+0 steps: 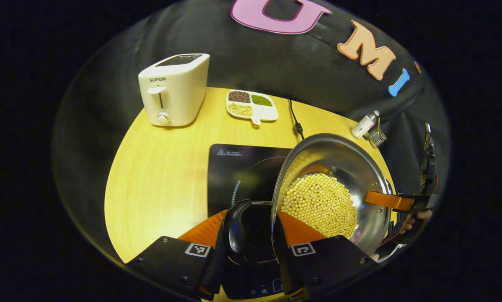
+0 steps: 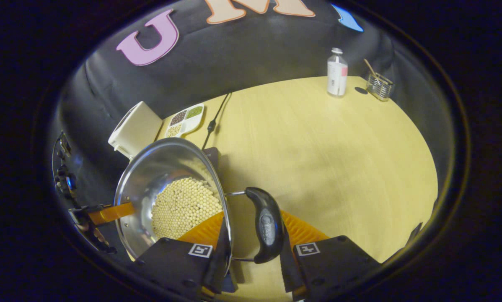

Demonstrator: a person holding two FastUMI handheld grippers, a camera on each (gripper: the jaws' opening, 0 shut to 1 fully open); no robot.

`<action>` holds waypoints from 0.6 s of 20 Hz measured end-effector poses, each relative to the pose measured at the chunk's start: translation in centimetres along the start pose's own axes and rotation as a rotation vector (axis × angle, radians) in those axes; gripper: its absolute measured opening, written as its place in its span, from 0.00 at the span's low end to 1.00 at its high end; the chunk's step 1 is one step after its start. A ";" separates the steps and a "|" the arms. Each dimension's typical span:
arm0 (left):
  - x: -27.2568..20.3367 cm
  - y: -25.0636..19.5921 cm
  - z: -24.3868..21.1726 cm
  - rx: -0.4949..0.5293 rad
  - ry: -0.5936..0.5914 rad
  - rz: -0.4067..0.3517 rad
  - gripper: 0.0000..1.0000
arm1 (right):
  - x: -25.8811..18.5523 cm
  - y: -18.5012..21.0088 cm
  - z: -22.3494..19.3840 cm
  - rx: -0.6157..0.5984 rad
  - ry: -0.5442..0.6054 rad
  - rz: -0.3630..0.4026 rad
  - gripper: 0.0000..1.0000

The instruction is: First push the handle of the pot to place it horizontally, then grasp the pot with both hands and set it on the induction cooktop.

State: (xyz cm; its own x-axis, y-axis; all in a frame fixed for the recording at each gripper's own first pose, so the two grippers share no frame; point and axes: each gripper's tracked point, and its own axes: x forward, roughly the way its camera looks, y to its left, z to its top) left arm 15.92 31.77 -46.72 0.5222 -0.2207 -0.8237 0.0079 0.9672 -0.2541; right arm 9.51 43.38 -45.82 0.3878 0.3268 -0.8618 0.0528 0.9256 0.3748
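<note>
Left hand-held gripper (image 1: 255,235) is narrowed across the near side of the pot (image 1: 339,167): one orange finger sits inside the bowl against the wall, the other outside the black side handle (image 1: 237,226), so rim and handle are pinched between them. Both fingers look to be in contact.

Right hand-held gripper (image 2: 251,235), same arrangement on the opposite side: one finger inside the pot (image 2: 150,176), one outside the other black handle (image 2: 265,224), rim and handle clamped between.

Each camera also picks up the other unit across the pot, with an orange finger (image 1: 387,200) reaching in over the far rim, and part of the hand (image 1: 414,218) holding it at the edge of the left gripper view.

The pot is steel, holding a heap of pale round beans (image 1: 322,203). From the left gripper view it hangs over the right part of the black induction cooktop (image 1: 238,176); I cannot tell whether its base touches the glass. It looks tilted in both views, though the fisheye could account for some of that.

Rest of the desk (image 2: 339,167): white toaster (image 1: 173,90) at the back, a divided white dish (image 1: 252,105) of assorted beans beside it, a black power cord (image 1: 295,119) running back from the cooktop, and a white bottle (image 2: 337,73) plus a small wire holder (image 2: 380,86) well apart in the far corner.
</note>
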 end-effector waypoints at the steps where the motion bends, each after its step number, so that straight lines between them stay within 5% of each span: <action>1: -0.1 0.5 0.3 0.006 -0.004 0.003 0.55 | 0.4 0.6 0.2 -0.003 0.001 0.002 0.58; 12: -0.3 3.0 1.9 0.017 -0.055 0.039 0.58 | 2.7 2.8 0.8 0.039 0.024 0.039 0.51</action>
State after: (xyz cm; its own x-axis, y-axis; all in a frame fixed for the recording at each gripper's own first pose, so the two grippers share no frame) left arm 17.42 34.93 -46.29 0.5688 -0.1763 -0.8033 0.0015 0.9770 -0.2134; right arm 11.43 46.69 -46.89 0.3685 0.3675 -0.8539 0.0739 0.9041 0.4209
